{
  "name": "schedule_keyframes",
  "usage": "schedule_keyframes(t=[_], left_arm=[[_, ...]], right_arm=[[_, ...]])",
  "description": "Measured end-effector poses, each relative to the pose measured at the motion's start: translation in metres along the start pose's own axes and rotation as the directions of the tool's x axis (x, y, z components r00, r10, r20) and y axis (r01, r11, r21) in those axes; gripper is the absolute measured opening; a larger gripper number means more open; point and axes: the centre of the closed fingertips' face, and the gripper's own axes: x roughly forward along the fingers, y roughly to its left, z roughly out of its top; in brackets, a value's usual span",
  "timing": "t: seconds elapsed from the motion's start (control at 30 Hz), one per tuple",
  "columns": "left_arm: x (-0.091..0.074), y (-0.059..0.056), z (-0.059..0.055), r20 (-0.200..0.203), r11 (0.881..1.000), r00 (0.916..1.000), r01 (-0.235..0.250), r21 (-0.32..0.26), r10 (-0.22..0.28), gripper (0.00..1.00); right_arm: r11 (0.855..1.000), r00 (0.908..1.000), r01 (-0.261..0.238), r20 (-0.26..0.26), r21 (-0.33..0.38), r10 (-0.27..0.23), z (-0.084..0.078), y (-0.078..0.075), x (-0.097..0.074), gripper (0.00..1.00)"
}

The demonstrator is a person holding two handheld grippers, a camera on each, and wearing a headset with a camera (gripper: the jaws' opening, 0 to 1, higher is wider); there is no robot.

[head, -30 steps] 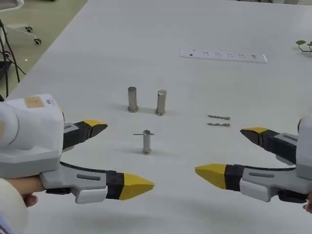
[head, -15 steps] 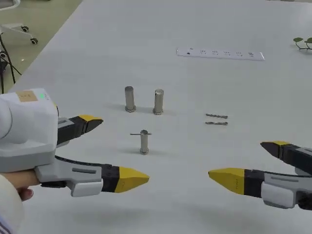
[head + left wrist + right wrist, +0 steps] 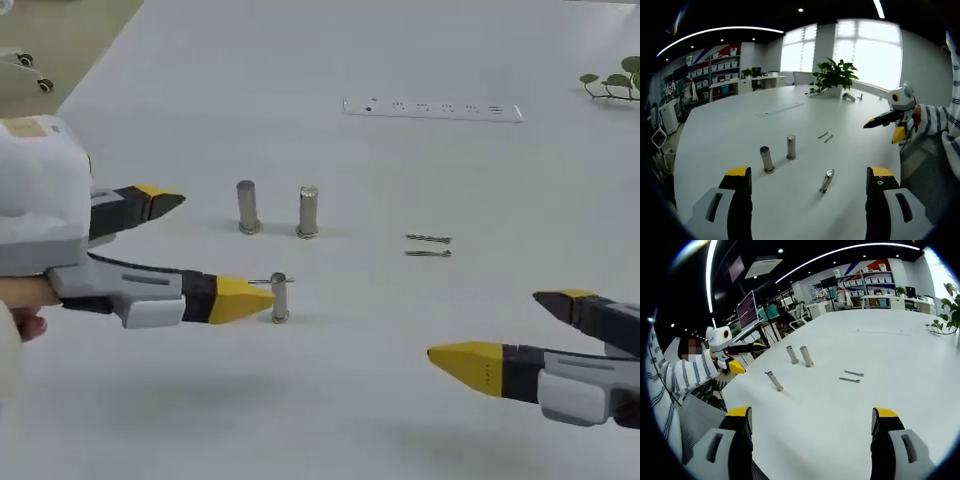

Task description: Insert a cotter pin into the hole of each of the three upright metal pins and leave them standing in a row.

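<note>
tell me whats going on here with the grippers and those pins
Both handheld grippers are open and hold nothing. The left gripper is close to the front pin, which stands between its jaws and already has a cotter pin through it. The two back pins stand bare. Two loose cotter pins lie on the table to their right. The right gripper hovers apart from them all.

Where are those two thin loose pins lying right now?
Head view: the loose pins lie side by side on the table, right of the rear upright pins.
</note>
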Motion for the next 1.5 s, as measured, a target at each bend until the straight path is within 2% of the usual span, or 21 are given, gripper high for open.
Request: schedule_keyframes(t=[0.13,0.23,0.4,0.6,0.8,0.97,1.2,1.33,1.5], left_arm=[[0.006,0.019,0.002,-0.006,0.999,0.9988,-0.048,0.001,0.048,0.92],[0.012,0.033,-0.001,-0.031,0.997,0.9961,-0.082,0.013,0.082,0.91],[0.025,0.047,-0.006,-0.048,0.996,0.9946,-0.092,-0.003,0.092,0.85],[0.039,0.055,-0.007,-0.053,0.996,0.9949,-0.086,-0.006,0.086,0.75],[0.053,0.063,-0.01,-0.07,0.996,0.9938,-0.087,-0.002,0.087,0.7],[0.06,0.07,-0.013,-0.07,0.995,0.9933,-0.094,-0.026,0.092,0.58],[0.068,0.08,-0.018,-0.075,0.992,0.9902,-0.121,-0.028,0.118,0.44],[0.072,0.081,-0.02,-0.079,0.992,0.9898,-0.121,-0.023,0.119,0.34],[0.077,0.082,-0.022,-0.079,0.993,0.9903,-0.117,-0.022,0.115,0.29]], right_arm=[[1.0,0.9999,0.011,0.0,0.003,-0.011,0.0,-0.003,-0.003,0.98],[1.0,0.9998,0.019,-0.007,0.005,-0.019,-0.001,-0.006,-0.004,0.98],[1.0,0.9995,0.026,-0.016,0.008,-0.026,-0.003,-0.008,-0.005,0.98],[0.999,0.9989,0.038,-0.028,0.011,-0.038,-0.007,-0.013,-0.006,0.98],[0.999,0.9985,0.041,-0.036,0.007,-0.041,-0.009,-0.014,-0.007,0.98],[0.999,0.9981,0.046,-0.04,0.003,-0.046,-0.01,-0.015,-0.008,0.98],[0.999,0.9971,0.054,-0.053,0.003,-0.054,-0.015,-0.015,-0.009,0.98],[0.998,0.9962,0.056,-0.067,-0.001,-0.056,-0.018,-0.015,-0.01,0.98],[0.998,0.9959,0.058,-0.069,-0.002,-0.058,-0.019,-0.014,-0.01,0.97]])
